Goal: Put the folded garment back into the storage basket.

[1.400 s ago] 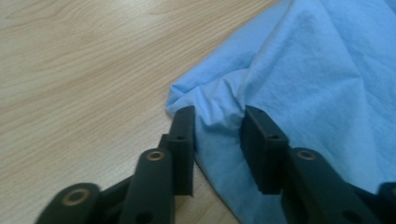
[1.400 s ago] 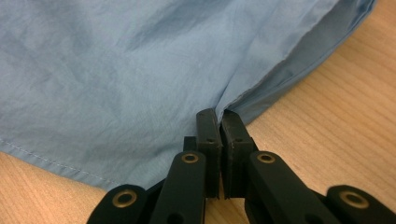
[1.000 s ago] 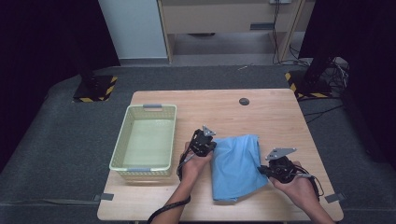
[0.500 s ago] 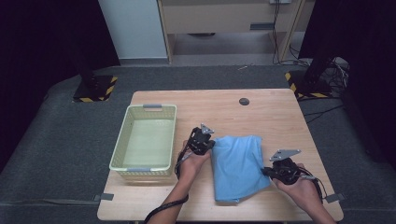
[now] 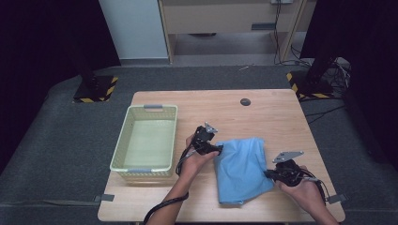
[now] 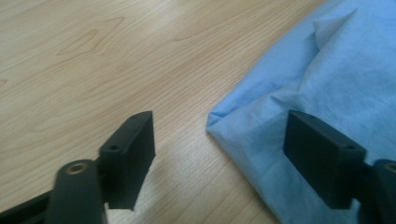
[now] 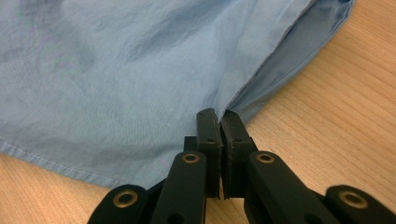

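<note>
1. The blue cloth [image 5: 243, 169] lay folded near the bench's [image 5: 277, 112] front edge, right of the yellow basket [image 5: 146, 142].
2. The left gripper [image 5: 217, 148] stood with jaws apart at the cloth's corner.
3. The right gripper [image 5: 269, 175] had its jaws clamped on the cloth's edge.

Cloth [image 5: 243, 168]: plain light blue, no print. Basket [image 5: 146, 141]: pale yellow-green, grey handle tabs. Surface [image 5: 277, 112]: light wood grain, one small dark disc [image 5: 245, 101]. Both claws black, left [image 5: 218, 149], right [image 5: 268, 174]. Floor [image 5: 61, 136]: dark grey.

basket [image 5: 146, 142] blocks left — right open
</note>
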Available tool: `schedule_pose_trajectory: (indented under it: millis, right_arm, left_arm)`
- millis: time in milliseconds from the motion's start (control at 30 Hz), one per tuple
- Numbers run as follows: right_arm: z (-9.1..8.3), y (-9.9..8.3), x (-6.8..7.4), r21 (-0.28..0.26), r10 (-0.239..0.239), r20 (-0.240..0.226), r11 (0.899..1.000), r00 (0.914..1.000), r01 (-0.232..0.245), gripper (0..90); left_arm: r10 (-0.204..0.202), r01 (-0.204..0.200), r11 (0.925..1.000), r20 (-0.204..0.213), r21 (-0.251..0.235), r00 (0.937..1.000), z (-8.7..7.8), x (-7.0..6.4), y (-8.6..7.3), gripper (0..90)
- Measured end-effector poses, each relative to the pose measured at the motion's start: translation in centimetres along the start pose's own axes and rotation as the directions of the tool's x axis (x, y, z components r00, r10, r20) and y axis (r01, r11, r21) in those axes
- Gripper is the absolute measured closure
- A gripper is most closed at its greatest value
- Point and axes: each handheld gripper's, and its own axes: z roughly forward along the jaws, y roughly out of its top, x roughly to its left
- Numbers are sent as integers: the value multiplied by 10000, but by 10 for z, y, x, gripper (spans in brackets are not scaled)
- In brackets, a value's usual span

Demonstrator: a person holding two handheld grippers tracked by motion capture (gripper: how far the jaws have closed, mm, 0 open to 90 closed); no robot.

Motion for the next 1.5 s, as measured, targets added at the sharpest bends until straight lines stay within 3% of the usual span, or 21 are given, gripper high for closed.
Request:
schedule_pose_trajectory:
  millis: [200, 333, 533, 633, 767, 1067, 1300, 1500]
  right_arm:
    - [2, -1, -1, -3, 42, -55, 10000, 10000, -42, 881]
    - [1, -1, -1, -35, 11, -47, 10000, 10000, -11, 881]
    - [0, -1, -1, -94, 35, -81, 9999, 10000, -35, 881]
    - [1, -2, -1, -92, 22, -108, 10000, 9999, -23, 881]
    - [1, -1, -1, -96, -5, -129, 10000, 9999, 3, 881]
    - [2, 5, 4, -157, -163, -258, 9998, 9995, 159, 882]
    - [-6, 12, 5, -404, -203, -281, 9990, 9994, 192, 883]
    - [-20, 23, 8, -662, -375, -196, 9972, 9991, 361, 884]
  left_arm:
    - [123, -117, 9999, 789, -73, 9968, 0, -9, 7, 209]
    - [609, -637, 9968, 588, 476, 9964, 10, -12, 7, 226]
    - [705, -752, 9943, 631, 753, 9955, 21, -10, 6, 238]
    - [723, -771, 9948, 712, 666, 9948, 24, -11, 3, 264]
    - [848, -896, 9947, 908, 496, 9922, 22, -13, 3, 349]
    - [807, -859, 9956, 1229, 381, 9891, 18, -25, 1, 752]
    - [592, -621, 9976, 841, 319, 9947, 11, -28, 2, 788]
    - [525, -526, 9986, 677, -8, 9963, -9, -28, 12, 790]
